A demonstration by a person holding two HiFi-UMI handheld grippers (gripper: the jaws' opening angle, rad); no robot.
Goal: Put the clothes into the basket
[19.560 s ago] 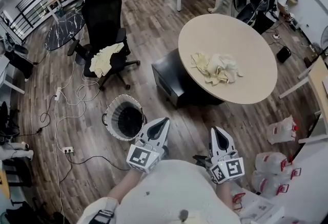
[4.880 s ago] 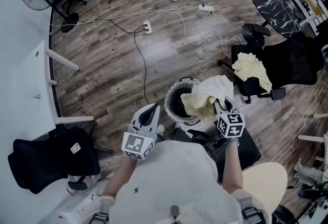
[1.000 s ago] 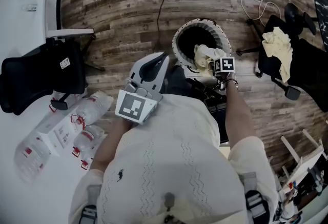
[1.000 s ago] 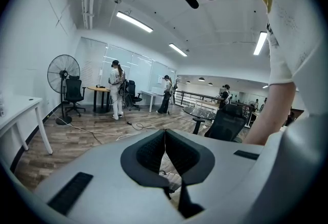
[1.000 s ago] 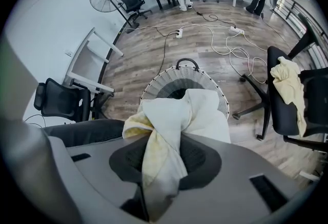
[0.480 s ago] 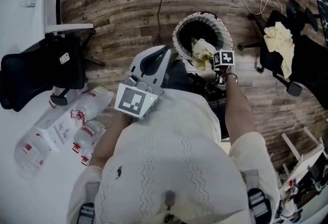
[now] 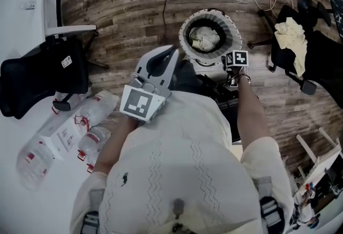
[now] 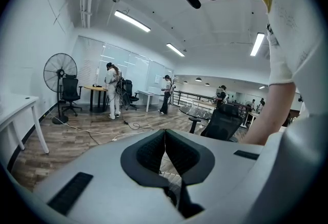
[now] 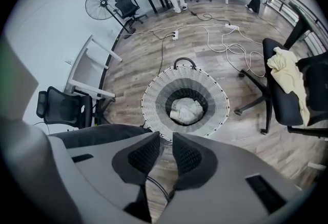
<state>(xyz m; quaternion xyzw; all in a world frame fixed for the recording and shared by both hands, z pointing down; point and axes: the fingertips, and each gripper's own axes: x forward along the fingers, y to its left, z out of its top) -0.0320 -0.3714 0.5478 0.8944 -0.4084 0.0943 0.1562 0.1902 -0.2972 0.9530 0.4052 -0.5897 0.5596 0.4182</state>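
Right hand-held gripper (image 9: pixel 165 140) jaws just closed narrow, empty; yellow cloth (image 9: pixel 288 77) on office chair (image 9: pixel 284 111) lies to your right, nearest this hand.

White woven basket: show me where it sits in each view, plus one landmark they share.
Head view: the basket sits upper centre.
Left gripper view: not identifiable in it.
Right gripper view: it fills the centre.
Landmark: the black chair draped with yellowish cloth, right of the basket in the head and right gripper views.
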